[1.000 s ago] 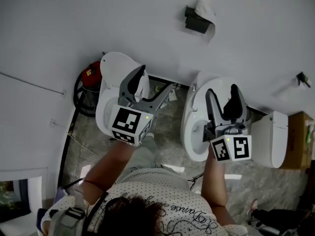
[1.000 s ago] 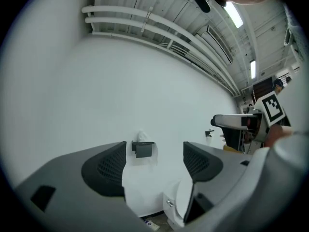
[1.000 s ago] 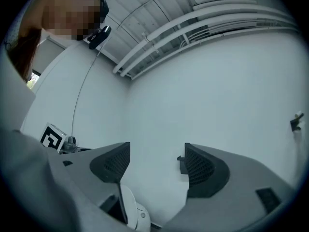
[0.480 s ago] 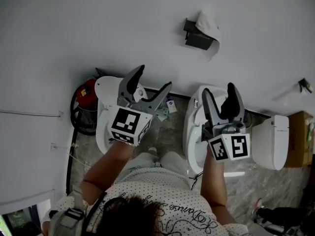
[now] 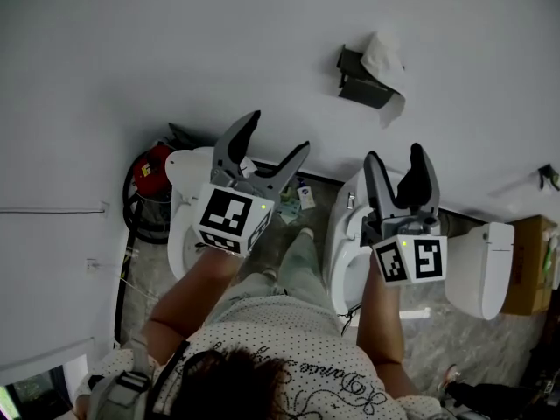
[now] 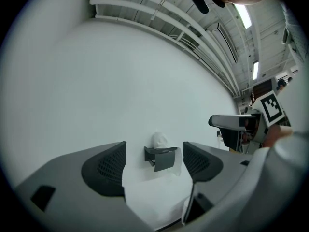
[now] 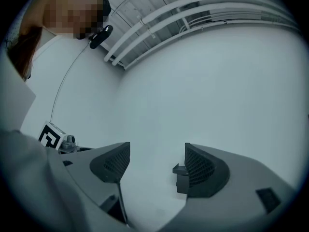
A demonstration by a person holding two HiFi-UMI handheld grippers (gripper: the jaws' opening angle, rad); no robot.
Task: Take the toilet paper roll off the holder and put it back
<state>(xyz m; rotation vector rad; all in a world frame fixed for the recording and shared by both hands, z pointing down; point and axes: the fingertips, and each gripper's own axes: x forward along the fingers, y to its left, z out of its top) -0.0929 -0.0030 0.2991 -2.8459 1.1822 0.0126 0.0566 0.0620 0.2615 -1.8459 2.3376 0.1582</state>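
Note:
A dark holder [image 5: 360, 84] is fixed to the white wall, with the white toilet paper roll [image 5: 385, 58] on it and a loose sheet hanging down. Both grippers are held out level toward the wall, short of it. My left gripper [image 5: 278, 134] is open and empty; in the left gripper view the holder [image 6: 163, 157] and the paper [image 6: 159, 140] show between its jaws, far off. To the right of it my right gripper [image 5: 395, 154] is open and empty too. Its right jaw half hides the holder [image 7: 178, 174] in the right gripper view.
Below my arms stand two white toilets, one at the left [image 5: 179, 226] and one at the right [image 5: 348, 256] with its tank [image 5: 481, 269]. A red object with a dark hose [image 5: 149, 171] sits by the left wall. A cardboard box [image 5: 527, 265] is at the far right.
Both grippers have moved forward together toward the wall and the holder, which now lies closer to them. Their jaws stand as wide as before.

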